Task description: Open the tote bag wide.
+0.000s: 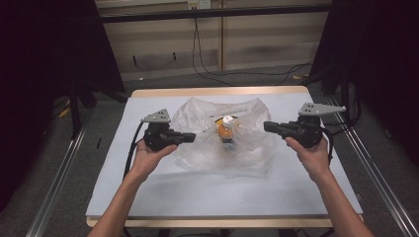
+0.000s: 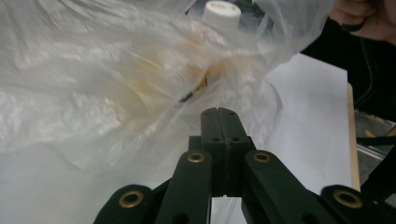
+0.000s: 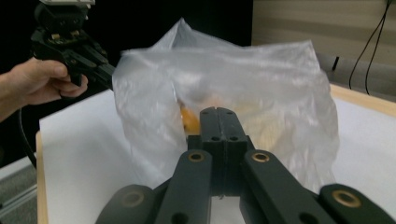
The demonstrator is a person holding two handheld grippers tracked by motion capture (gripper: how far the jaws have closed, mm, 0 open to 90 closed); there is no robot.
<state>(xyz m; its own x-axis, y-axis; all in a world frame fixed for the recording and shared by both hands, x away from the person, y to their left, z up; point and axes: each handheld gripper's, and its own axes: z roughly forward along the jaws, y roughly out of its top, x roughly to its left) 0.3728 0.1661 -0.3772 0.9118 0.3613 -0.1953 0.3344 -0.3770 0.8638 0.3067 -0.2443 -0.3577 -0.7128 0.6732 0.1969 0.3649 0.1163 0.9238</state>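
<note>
A clear plastic bag (image 1: 223, 134) lies crumpled in the middle of the white table (image 1: 207, 187), with an orange bottle (image 1: 227, 131) with a white cap (image 2: 221, 12) inside it. My left gripper (image 1: 193, 137) hovers just left of the bag, pointing at it, jaws pressed together with nothing between them. My right gripper (image 1: 266, 126) hovers to the bag's right, also pointing inward and shut on nothing. In the left gripper view the shut left gripper (image 2: 219, 112) faces the bag (image 2: 116, 79). In the right gripper view the right gripper (image 3: 218, 112) faces the bag (image 3: 233, 88), with the left gripper (image 3: 109, 74) beyond.
The table has a wooden rim (image 1: 217, 91) at the far side. Metal rails (image 1: 380, 182) run along both sides on the floor. Cables (image 1: 207, 69) hang against the back wall. Dark curtains (image 1: 44, 59) flank the space.
</note>
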